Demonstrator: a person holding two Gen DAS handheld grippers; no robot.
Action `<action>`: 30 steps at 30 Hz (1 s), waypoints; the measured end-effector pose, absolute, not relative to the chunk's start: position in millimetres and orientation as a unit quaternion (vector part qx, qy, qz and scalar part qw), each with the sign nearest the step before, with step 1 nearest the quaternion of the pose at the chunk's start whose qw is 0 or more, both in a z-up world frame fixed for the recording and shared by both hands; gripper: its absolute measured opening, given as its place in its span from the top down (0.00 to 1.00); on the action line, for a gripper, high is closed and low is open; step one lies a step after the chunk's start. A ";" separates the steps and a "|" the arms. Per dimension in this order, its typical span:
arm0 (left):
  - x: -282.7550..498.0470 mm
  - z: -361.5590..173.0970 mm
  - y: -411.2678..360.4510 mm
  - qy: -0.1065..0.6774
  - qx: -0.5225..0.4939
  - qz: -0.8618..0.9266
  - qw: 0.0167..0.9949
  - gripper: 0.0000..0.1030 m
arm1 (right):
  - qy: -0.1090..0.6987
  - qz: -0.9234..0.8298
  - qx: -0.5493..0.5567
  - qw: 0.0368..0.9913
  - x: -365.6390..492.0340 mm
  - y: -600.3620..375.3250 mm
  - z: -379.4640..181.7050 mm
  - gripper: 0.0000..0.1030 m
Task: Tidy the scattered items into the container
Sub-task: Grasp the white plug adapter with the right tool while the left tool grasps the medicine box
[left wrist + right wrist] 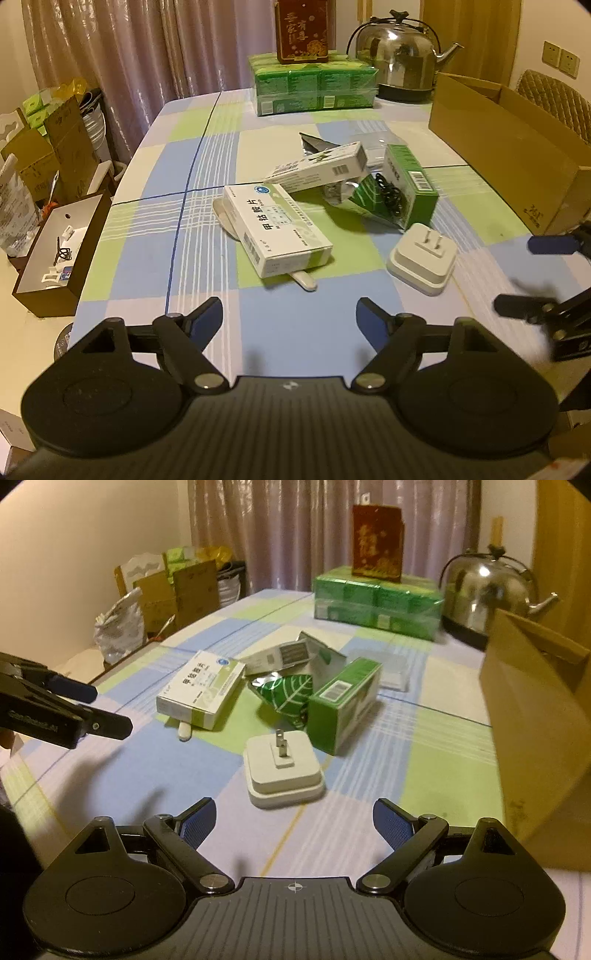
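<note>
Both of my tools are spread wide and carry nothing: my left tool [290, 314] hangs over bare surface [303, 332] with the white medicine box [277, 229] just ahead of it, and my right tool [294, 818] hangs with the white plug adapter [284, 771] close in front, prongs up. Past the adapter, farther from my right tool, sit the green box [343, 709], a green foil pouch [286, 694] and another white carton [280, 657], all heaped together and touching. The cardboard container [535, 709] stands open to the right of my right tool, and none of the scattered things seem to be in it yet. I judge the adapter is my right tool's pick, so I should come down square over its flat sides, below the stepped top, and clear of the prongs, closing only once both pads straddle it. The left should take the medicine box across its narrow width, minding the white stick [304, 281] poking out beneath it
</note>
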State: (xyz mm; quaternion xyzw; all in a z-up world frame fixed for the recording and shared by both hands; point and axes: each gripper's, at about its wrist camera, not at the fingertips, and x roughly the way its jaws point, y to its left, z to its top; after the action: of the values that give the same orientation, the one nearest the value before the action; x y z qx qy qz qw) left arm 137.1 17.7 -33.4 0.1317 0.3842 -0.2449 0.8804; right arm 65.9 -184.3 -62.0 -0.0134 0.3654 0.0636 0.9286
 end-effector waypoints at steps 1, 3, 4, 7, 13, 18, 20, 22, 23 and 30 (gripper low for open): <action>139.9 -34.7 17.1 0.385 0.132 -0.245 0.880 0.24 | 0.368 0.064 -0.013 0.928 72.3 -183.9 -65.2 0.13; 146.0 -37.1 15.3 0.386 0.132 -0.244 0.880 0.23 | 0.371 0.066 -0.016 0.926 83.9 -182.7 -70.1 0.13; 149.1 -38.4 14.2 0.386 0.131 -0.243 0.880 0.23 | 0.372 0.068 -0.019 0.926 89.8 -181.9 -72.3 0.13; 158.0 -42.9 10.0 0.388 0.126 -0.242 0.880 0.21 | 0.376 0.077 -0.030 0.923 104.9 -180.5 -79.7 0.13; 173.7 -54.0 -2.3 0.391 0.122 -0.243 0.879 0.17 | 0.385 0.084 -0.040 0.918 124.6 -180.6 -96.2 0.14; 186.7 -58.9 -12.9 0.387 0.123 -0.236 0.883 0.14 | 0.385 0.100 -0.038 0.917 128.6 -183.0 -101.9 0.39; 192.2 -61.1 -19.6 0.384 0.131 -0.232 0.884 0.11 | 0.382 0.097 -0.037 0.918 128.3 -182.8 -101.3 0.39; 198.0 -64.0 -27.7 0.382 0.138 -0.221 0.887 0.09 | 0.379 0.093 -0.032 0.920 127.3 -184.1 -100.8 0.39; 200.7 -65.4 -31.2 0.382 0.138 -0.215 0.888 0.09 | 0.378 0.092 -0.028 0.921 126.6 -185.7 -100.8 0.39; 214.2 -84.6 -55.9 0.386 0.172 -0.180 0.888 0.12 | 0.373 0.083 -0.022 0.924 120.6 -193.9 -100.6 0.39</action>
State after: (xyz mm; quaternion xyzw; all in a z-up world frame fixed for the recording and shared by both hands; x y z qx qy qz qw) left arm 214.2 -55.9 -84.6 0.1724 0.3864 -0.1799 0.8880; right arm 120.6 -193.9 -100.6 -0.0219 0.3732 0.0829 0.9238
